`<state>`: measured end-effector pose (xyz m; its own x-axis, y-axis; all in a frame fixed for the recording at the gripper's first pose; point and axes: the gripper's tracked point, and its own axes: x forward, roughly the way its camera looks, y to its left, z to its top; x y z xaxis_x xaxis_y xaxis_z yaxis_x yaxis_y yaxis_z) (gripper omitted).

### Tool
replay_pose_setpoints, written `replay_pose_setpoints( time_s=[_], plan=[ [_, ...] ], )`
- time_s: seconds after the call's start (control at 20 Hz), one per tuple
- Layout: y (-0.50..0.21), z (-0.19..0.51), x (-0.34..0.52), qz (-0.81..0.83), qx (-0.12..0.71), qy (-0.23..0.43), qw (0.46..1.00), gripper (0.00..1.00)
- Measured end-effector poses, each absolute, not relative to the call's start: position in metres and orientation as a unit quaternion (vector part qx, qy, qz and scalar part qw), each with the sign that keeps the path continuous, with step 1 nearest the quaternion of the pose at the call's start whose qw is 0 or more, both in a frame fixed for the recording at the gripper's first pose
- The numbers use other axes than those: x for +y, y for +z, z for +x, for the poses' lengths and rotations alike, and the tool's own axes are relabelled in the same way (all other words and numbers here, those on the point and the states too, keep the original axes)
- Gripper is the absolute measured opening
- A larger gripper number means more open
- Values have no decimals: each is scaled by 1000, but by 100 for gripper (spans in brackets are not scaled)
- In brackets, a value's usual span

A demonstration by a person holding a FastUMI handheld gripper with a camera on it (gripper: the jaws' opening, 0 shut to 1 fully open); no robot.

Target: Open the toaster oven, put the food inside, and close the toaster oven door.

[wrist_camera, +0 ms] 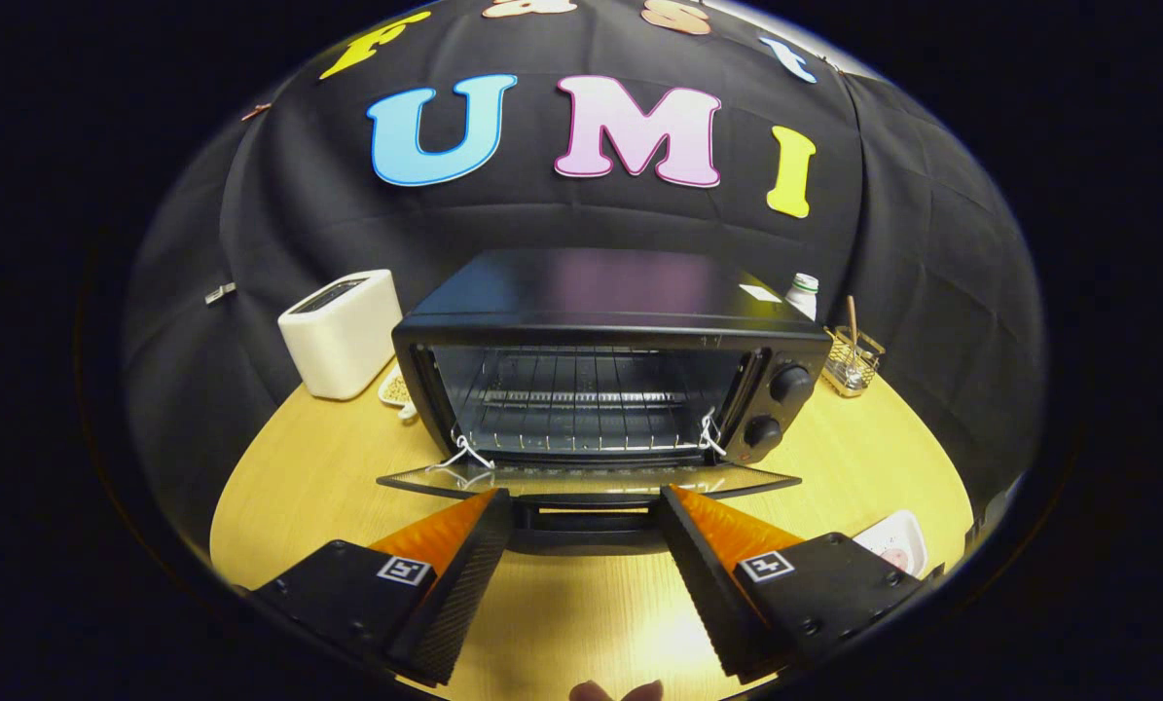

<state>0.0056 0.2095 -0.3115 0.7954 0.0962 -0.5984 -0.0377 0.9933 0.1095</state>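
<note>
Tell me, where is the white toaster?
In the gripper view, the white toaster stands on the wooden table, just beside the open toaster oven on the side away from its knobs, well beyond the open gripper.

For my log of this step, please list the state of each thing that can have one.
Black toaster oven: door open, lying flat.
Wire rack: inside, bare.
Gripper: open, fingers flanking the door handle.
White toaster: upright, slot empty.
</note>
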Motion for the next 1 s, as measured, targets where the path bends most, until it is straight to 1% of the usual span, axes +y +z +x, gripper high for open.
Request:
replay_pose_setpoints(
  time_s=[0.25, 0.55, 0.75, 1.0],
  plan=[
    [-339, -22, 213, 42, 356, 40, 933, 99],
    [-384, -53, 211, 27, 418, 63, 906, 99],
    [-394, -63, 202, 20, 431, 73, 899, 99],
    [-384, -71, 200, 16, 428, 111, 897, 99]
  ],
)
